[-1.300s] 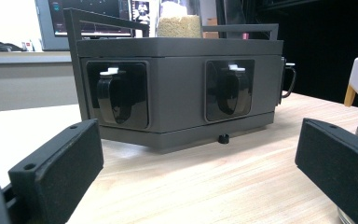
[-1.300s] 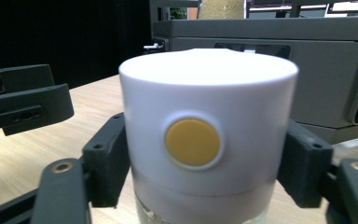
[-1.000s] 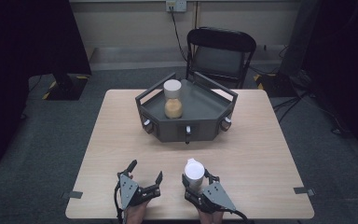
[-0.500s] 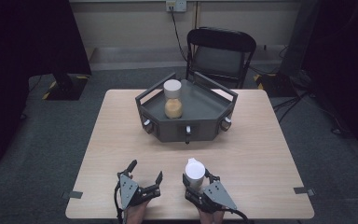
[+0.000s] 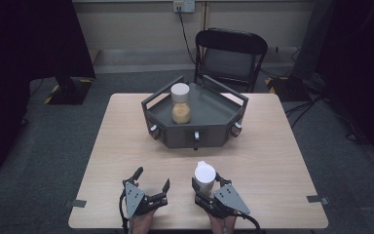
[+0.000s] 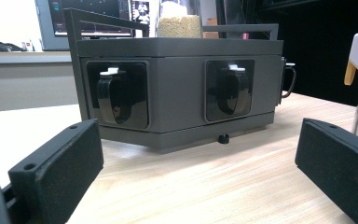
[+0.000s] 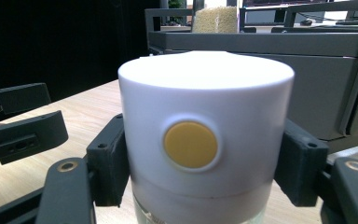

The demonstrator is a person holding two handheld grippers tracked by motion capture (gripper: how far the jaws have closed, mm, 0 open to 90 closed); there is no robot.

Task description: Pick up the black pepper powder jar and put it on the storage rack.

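We find the right gripper point(image 5: 208, 184) clamped on a white-capped bottle point(image 7: 206, 135), its black pads pressing the bottle from both sides just below the cap; a yellow button point(image 7: 190, 144) faces that gripper's camera. The bottle stands upright at the near edge of the wooden table point(image 5: 282, 161). The left gripper point(image 5: 152, 181), just beside it, rests with jaws spread wide and nothing between them. Farther off, mid-table, we note a dark grey tray point(image 5: 209, 109) carrying a white-lidded jar point(image 5: 180, 103) of tan grains.
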